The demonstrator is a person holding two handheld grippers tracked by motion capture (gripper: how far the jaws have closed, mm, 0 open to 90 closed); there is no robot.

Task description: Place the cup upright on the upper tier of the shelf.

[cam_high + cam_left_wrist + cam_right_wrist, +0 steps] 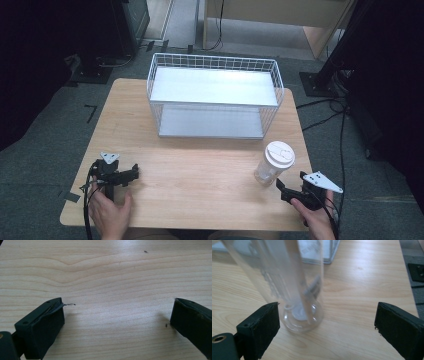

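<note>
Right gripper (286,190) sits at the near right edge of the table (200,175), jaws wide apart, with the clear lidded cup (272,165) upright just ahead, nearer its left jaw in the right gripper view. Left gripper (131,173), also spread and empty, rests well apart at the near left. Beyond both stands the wire basket (215,95).

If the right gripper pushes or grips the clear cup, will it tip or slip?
The clear cup is tall, narrow-based and looks empty, so a push probably tips it. Its smooth thin wall may slip or dent between the open jaws of the right gripper.
</note>
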